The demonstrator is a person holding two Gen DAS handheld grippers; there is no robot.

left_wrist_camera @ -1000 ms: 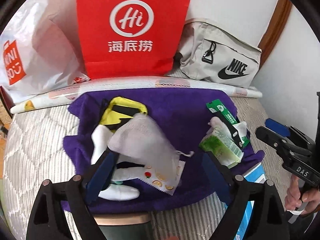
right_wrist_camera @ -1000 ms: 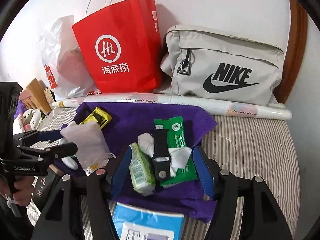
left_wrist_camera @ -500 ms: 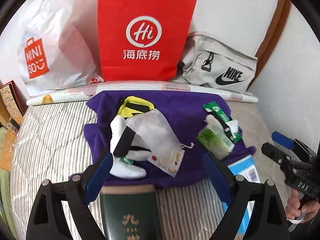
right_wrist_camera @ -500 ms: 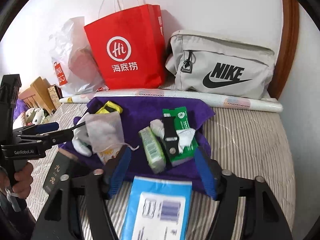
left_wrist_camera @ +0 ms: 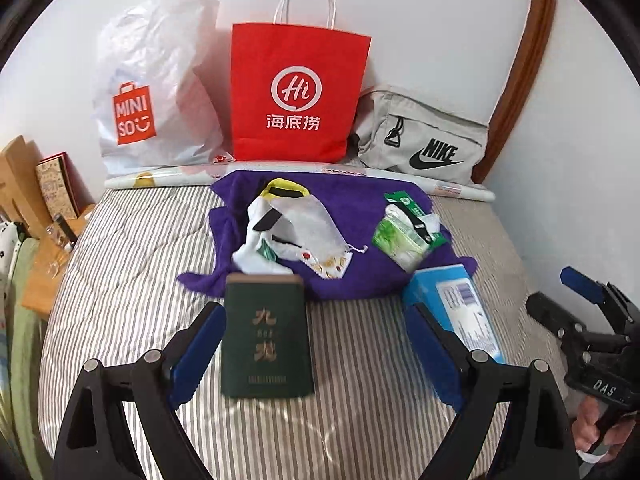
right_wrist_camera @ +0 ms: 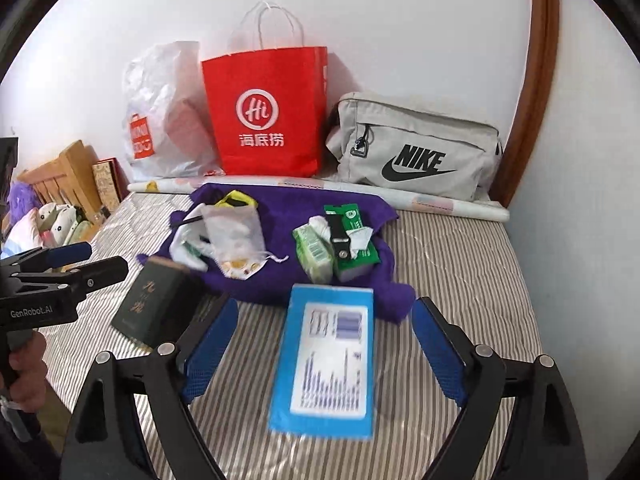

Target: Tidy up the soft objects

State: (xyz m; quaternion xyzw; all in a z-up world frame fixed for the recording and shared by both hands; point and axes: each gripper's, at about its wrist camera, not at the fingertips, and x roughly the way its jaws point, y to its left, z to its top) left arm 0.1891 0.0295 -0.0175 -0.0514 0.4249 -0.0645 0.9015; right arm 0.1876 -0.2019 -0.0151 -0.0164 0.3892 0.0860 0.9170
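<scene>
Both the left gripper (left_wrist_camera: pixel 316 344) and the right gripper (right_wrist_camera: pixel 320 344) are held wide open with nothing gripped; the right one's jaws have just been opening. The soft stuff is piled on the purple towel (left_wrist_camera: pixel 352 280) at the bed's far edge: a limp mesh pouch (left_wrist_camera: pixel 308 226), socks (left_wrist_camera: pixel 256 256) and a squashy tissue pack (left_wrist_camera: pixel 396 240). All light and floppy, so a bunched middle is probably best pinched, not a loose edge.
</scene>
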